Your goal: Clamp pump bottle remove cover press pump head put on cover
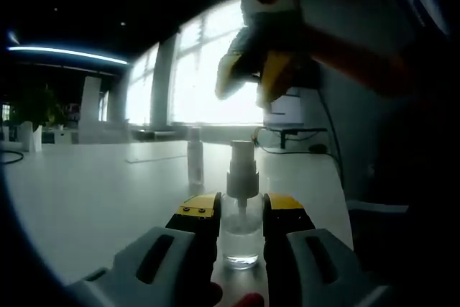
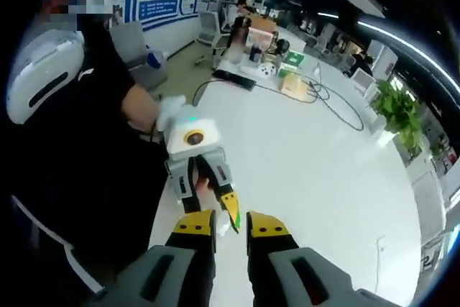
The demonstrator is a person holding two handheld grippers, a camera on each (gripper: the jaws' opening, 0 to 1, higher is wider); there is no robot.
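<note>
I see a wide white tabletop (image 2: 323, 170), black cables (image 2: 338, 106) trailing across it, a green potted plant (image 2: 399, 109), and bright windows (image 1: 208, 70) beyond.

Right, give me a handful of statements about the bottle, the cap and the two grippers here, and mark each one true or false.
1. The left gripper clamps the pump bottle between its jaws. True.
2. The pump head is covered by the cap. False: it is bare, and the clear cover stands upright on the white table behind.
3. The bottle lies on its side. False: it stands upright.
4. The right gripper hangs above the bottle. True.
5. A potted plant stands at the table's far edge. True.
</note>
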